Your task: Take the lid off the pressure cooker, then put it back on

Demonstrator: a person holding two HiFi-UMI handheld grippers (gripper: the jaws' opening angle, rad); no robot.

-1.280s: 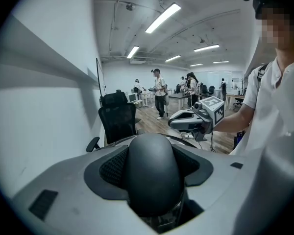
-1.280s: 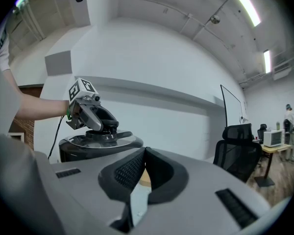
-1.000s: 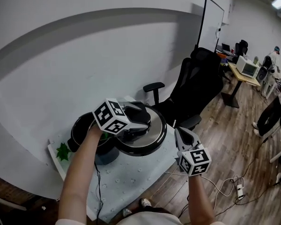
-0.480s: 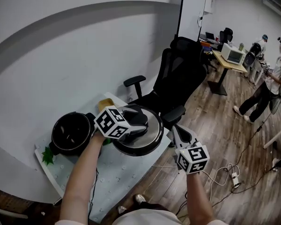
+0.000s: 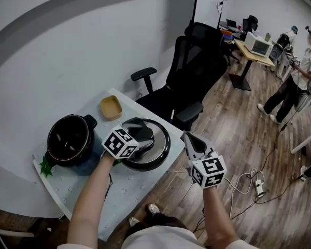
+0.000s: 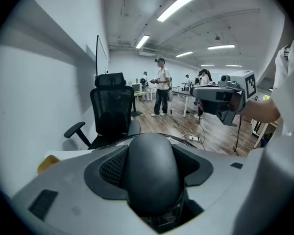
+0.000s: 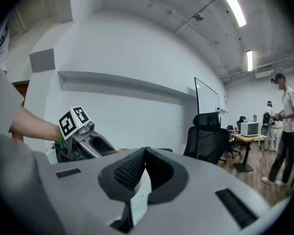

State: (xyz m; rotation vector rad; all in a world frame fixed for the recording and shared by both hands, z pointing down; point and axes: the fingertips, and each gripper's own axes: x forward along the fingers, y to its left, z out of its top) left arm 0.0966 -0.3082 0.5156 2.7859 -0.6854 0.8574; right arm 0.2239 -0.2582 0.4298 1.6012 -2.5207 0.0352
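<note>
The pressure cooker pot (image 5: pixel 70 139) stands open at the left of the white table (image 5: pixel 88 191), its inside black. Its round steel lid (image 5: pixel 158 152) hangs low over the table just right of the pot, apart from it. My left gripper (image 5: pixel 140 138) is shut on the lid's black handle (image 6: pixel 152 175), which fills the space between its jaws in the left gripper view. My right gripper (image 5: pixel 194 145) floats off the table's right edge over the floor, jaws shut with nothing in them (image 7: pixel 144 151). Whether the lid touches the table I cannot tell.
A small yellow bowl (image 5: pixel 111 107) sits at the table's far side behind the lid. A green plant sprig (image 5: pixel 43 167) lies left of the pot. A black office chair (image 5: pixel 194 71) stands beyond the table. A person (image 5: pixel 295 82) stands far right; cables (image 5: pixel 249 191) lie on the floor.
The lid, held in my left gripper, has come down and away from the pot to the right; it overlapped the pot's rim before. My right gripper shifted slightly left and lower.
</note>
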